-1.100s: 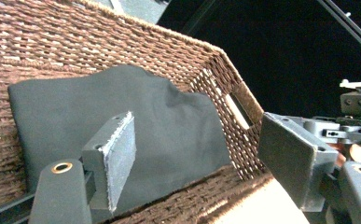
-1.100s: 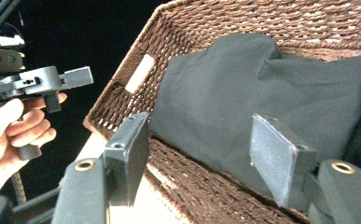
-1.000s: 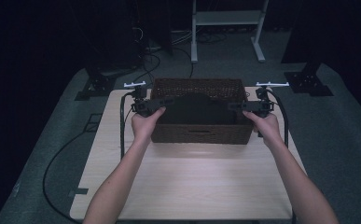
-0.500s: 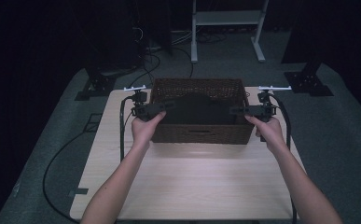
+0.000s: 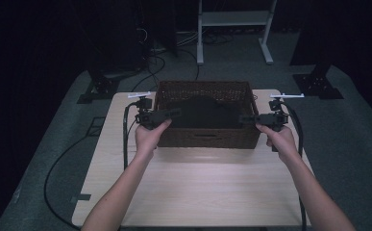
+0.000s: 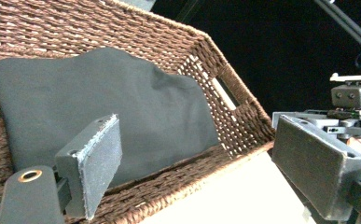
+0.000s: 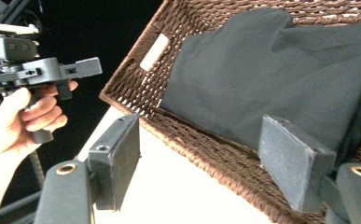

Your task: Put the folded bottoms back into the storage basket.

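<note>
My 2 grippers, left gripper (image 5: 174, 114) and right gripper (image 5: 247, 118), have just been opening, jaws straddling the basket's (image 5: 207, 137) side walls, pads clear of them.

A dark cloth (image 6: 108, 112) is seen lying in a wicker basket (image 6: 225, 116) on the pale surface (image 6: 234, 196). The left gripper (image 6: 206, 163) is held open, its jaws astride the basket's near wall.
</note>
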Demonstrator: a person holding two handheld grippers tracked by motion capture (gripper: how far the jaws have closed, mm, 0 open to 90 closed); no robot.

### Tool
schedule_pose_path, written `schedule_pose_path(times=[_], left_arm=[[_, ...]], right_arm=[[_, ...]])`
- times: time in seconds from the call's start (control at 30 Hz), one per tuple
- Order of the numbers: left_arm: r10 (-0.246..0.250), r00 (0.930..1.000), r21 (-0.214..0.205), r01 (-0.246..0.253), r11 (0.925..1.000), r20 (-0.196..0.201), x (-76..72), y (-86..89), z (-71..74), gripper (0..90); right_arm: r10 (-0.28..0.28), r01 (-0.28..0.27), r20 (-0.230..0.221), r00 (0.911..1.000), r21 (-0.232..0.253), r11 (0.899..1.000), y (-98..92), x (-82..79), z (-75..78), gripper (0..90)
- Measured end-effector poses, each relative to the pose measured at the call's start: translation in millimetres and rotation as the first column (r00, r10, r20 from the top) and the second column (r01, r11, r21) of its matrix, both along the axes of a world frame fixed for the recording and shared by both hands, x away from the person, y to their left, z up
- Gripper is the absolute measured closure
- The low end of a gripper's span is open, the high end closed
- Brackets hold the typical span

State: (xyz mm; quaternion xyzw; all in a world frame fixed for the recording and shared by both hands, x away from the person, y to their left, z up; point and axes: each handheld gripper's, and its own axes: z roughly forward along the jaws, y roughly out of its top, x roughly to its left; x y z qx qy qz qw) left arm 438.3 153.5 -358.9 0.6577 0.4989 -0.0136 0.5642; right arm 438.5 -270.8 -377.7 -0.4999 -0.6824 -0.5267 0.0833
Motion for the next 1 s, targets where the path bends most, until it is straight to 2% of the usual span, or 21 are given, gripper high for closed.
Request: schedule_pose_path(times=[0.1,0.37,0.77,0.9,1.0], left_arm=[[-0.005,1.0,0.005,0.005,1.0,-0.002,-2.3,-0.4,-1.4,12.4],[-0.016,0.9999,0.006,0.016,0.9999,0.001,-11.0,-1.4,-3.7,10.0],[-0.048,0.9986,0.01,0.047,0.9988,0.022,-25.3,-5.0,-3.2,8.0],[-0.052,0.9983,0.035,0.051,0.9981,0.026,-30.6,-5.7,-4.8,5.7],[-0.063,0.9976,0.035,0.062,0.9975,0.029,-35.3,-7.6,-6.3,3.5]], right_arm=[[0.001,-0.001,0.008,1.0,0.009,1.0,-1.2,-4.6,0.7,27.9],[0.026,-0.026,0.026,0.9993,-0.018,1.0,1.8,-16.0,0.7,24.3],[0.055,-0.055,0.011,0.9984,-0.015,0.998,1.9,-29.6,-5.5,20.0],[0.066,-0.065,0.025,0.9975,-0.017,0.998,2.2,-35.4,-5.1,19.5],[0.074,-0.074,0.031,0.9968,-0.015,0.997,2.3,-40.1,-5.5,19.4]])
